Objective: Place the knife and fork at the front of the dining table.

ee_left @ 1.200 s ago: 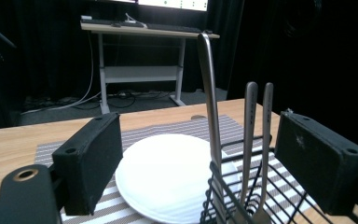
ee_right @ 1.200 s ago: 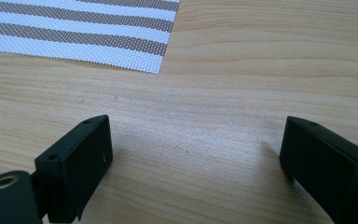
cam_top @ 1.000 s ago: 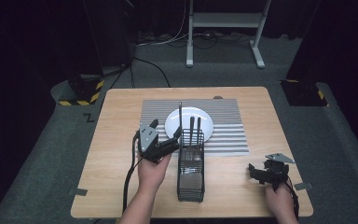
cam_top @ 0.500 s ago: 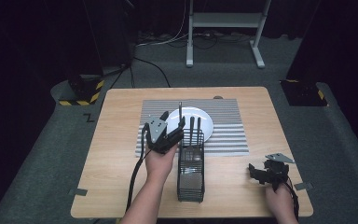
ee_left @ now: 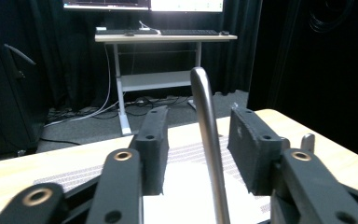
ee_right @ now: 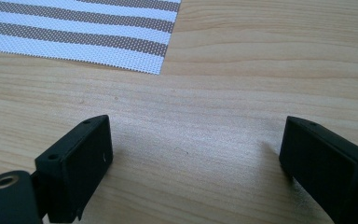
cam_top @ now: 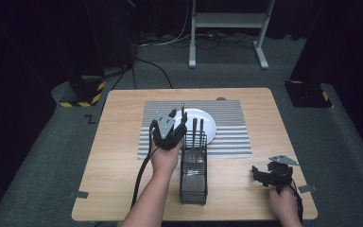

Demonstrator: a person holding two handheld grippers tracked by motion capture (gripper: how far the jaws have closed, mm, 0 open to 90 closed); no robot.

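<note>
Left gripper (ee_left: 199, 154) spread — upright utensil handle (ee_left: 206, 140) standing untouched between jaws | caddy (cam_top: 193, 170) just right | right gripper (ee_right: 193, 163) spread, well apart

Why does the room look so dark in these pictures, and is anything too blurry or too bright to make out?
High view: light falls on the table while the surroundings go black; the white plate looks soft. Left gripper view: the near jaws of the left hand-held gripper are slightly blurred, and the screens at the top are blown out. Right gripper view: evenly lit wood, with soft shadow by the jaws of the right hand-held gripper.
</note>
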